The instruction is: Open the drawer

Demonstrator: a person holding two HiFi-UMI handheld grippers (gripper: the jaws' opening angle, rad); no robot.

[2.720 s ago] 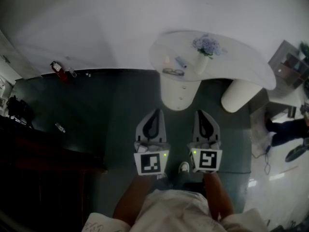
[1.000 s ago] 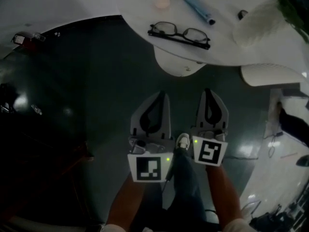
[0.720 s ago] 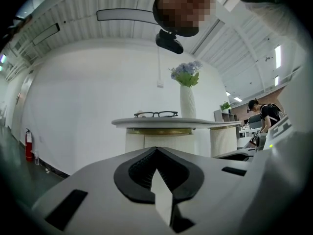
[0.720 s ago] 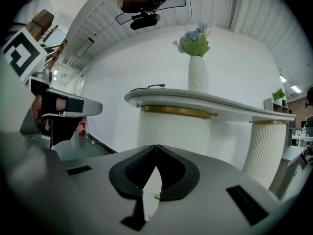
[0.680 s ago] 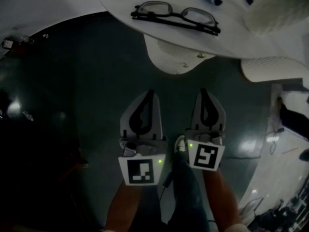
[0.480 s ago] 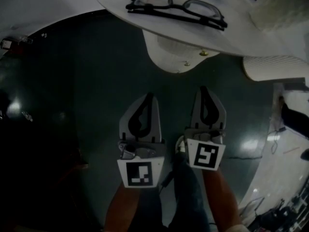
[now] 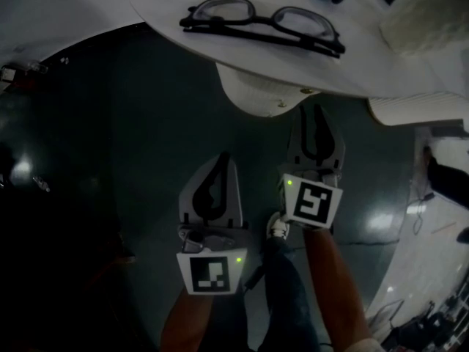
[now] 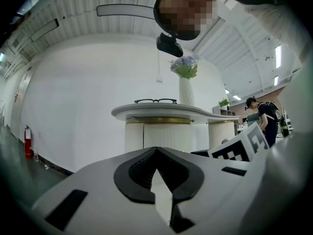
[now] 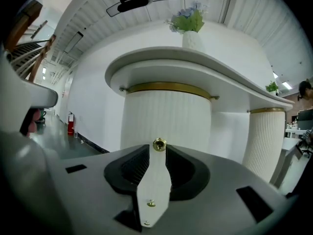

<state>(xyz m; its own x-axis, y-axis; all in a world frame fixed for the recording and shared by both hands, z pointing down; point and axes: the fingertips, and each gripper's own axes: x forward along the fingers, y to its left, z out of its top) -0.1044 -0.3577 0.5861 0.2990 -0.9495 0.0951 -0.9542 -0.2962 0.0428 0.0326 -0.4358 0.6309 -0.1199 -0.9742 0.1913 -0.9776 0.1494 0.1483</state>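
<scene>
Your right gripper (image 7: 316,111) is up against the ribbed pedestal (image 9: 166,109). Its jaws have just been opening and now stand wide, w/ the drawer's small brass knob (image 9: 159,144) right between the tips — pads not on it yet. The drawer's own edges don't show in the ribbing, so the knob is your only guide. Left gripper (image 8: 156,149) is closed on nothing, hanging well back from the pedestal.

Main risk: the knob is tiny and round, and only at the very tips. Close now and you prob. pinch just its front lip, so the pull pops you off. Get closer to the pedestal first.

Second: the pedestal front is curved, so a pull not straight out from it could skew the drawer and bind it.

Third: more brass knobs (image 9: 151,203) sit lower on the pedestal — sag a bit and you grab the wrong one.

Also the tabletop (image 7: 220,44) overhangs the pedestal, w/ glasses (image 7: 260,24) and a vase (image 9: 193,39) on it. Lift during the pull and you could knock its rim.
</scene>
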